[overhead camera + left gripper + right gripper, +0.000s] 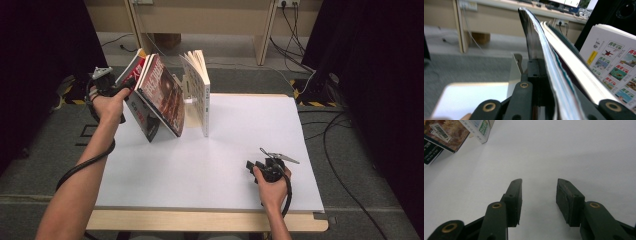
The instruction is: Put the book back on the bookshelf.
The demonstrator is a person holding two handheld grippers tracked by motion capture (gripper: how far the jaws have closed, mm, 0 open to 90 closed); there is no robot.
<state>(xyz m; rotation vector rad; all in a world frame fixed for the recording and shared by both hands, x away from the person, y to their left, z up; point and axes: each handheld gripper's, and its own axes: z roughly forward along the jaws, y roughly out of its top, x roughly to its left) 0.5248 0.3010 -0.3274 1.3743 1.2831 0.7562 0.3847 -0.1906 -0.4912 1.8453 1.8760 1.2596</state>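
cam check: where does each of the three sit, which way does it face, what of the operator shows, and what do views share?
High view: above the person's side, facing forward and down on the white table; both forearms, left gripper and right gripper show.
Left gripper view: on the left gripper, looking along jaws shut on the leaning glossy dark-covered magazine.
Right gripper view: on the right gripper, low over the table, jaws open and empty.
Shared: all three show the upright white picture-covered book.
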